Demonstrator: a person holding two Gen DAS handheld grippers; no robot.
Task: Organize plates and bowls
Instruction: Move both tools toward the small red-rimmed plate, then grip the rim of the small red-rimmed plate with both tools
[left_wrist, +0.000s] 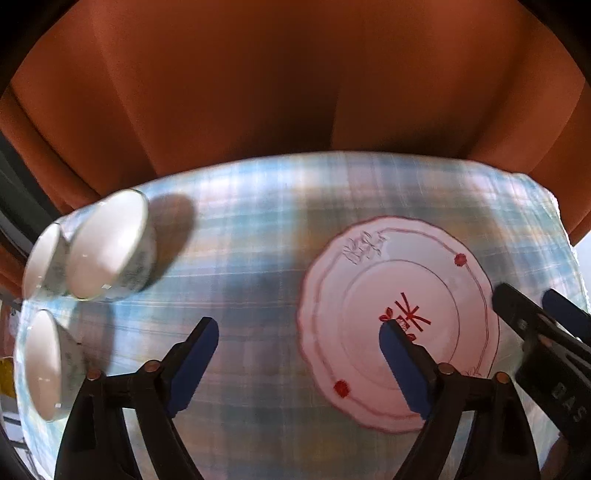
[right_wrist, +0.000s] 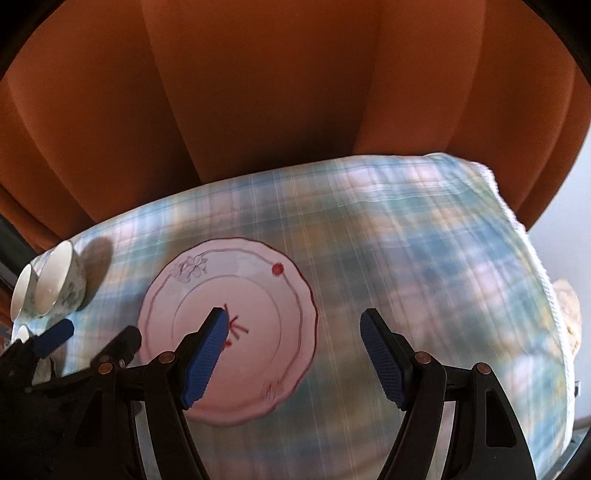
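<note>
both grippers hang empty over the plaid-cloth surface (right_wrist: 424, 236), jaws apart. left gripper (left_wrist: 299, 350) and right gripper (right_wrist: 291, 354) flank the scalloped plate (left_wrist: 369, 288), likely lining up a pickup. three bowls (left_wrist: 107, 247) are clustered at the left edge, out of the way.

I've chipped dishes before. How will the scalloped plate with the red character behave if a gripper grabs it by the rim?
The plate looks like glazed ceramic, so probably rigid, fragile and slippery against the pads. It lies flat on the plaid tablecloth, so getting under its rim may be awkward. Gripped at one edge, it would likely droop.
</note>
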